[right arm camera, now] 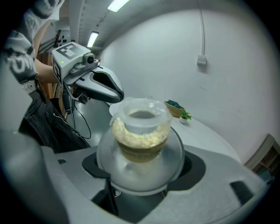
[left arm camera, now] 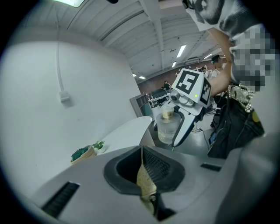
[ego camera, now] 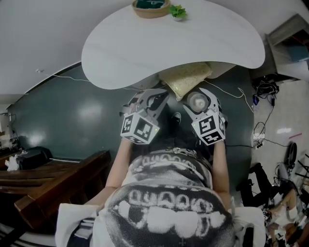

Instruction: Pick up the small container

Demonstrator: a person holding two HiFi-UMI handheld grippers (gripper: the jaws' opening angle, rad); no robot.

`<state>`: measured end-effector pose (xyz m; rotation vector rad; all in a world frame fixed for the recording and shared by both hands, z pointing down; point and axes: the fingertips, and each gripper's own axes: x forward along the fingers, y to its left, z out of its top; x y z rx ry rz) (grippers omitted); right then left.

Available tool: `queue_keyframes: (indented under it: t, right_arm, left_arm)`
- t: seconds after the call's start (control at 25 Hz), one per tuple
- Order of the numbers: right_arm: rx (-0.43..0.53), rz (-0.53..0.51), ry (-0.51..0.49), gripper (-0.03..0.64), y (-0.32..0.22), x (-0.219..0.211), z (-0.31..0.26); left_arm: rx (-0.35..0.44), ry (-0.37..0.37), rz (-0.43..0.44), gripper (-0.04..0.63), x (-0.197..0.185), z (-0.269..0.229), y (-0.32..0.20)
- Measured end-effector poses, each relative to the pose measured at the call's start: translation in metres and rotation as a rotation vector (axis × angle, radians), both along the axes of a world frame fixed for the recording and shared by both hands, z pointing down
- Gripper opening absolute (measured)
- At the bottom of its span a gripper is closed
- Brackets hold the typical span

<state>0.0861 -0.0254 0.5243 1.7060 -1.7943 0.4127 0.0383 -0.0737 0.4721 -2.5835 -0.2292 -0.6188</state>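
Observation:
The small container (ego camera: 197,102) is a clear plastic tub with a wide lid and pale grain inside. My right gripper (ego camera: 199,96) is shut on it, just below the white table's (ego camera: 169,43) near edge. In the right gripper view the small container (right arm camera: 140,131) fills the middle, upright between the jaws. My left gripper (ego camera: 157,99) is held beside it to the left, shut on the thin edge of a tan bag of grain (ego camera: 186,79). The left gripper view shows that tan bag edge (left arm camera: 145,181) pinched in its jaws, with the small container (left arm camera: 167,127) beyond.
A woven basket (ego camera: 151,7) and a small green plant (ego camera: 177,12) stand at the table's far edge. Dark floor lies under the table. A wooden bench (ego camera: 53,178) is at the left, and cables (ego camera: 263,91) trail at the right.

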Motion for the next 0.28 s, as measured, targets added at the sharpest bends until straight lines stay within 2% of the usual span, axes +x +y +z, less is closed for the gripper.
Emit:
queue_keyframes:
  t: [0.28]
  right_arm:
    - [0.013,0.011,-0.012,0.336,0.0006,0.0007,0.0008]
  left_arm:
    - [0.001,0.001,0.007,0.009,0.0019,-0.0005,0.0018]
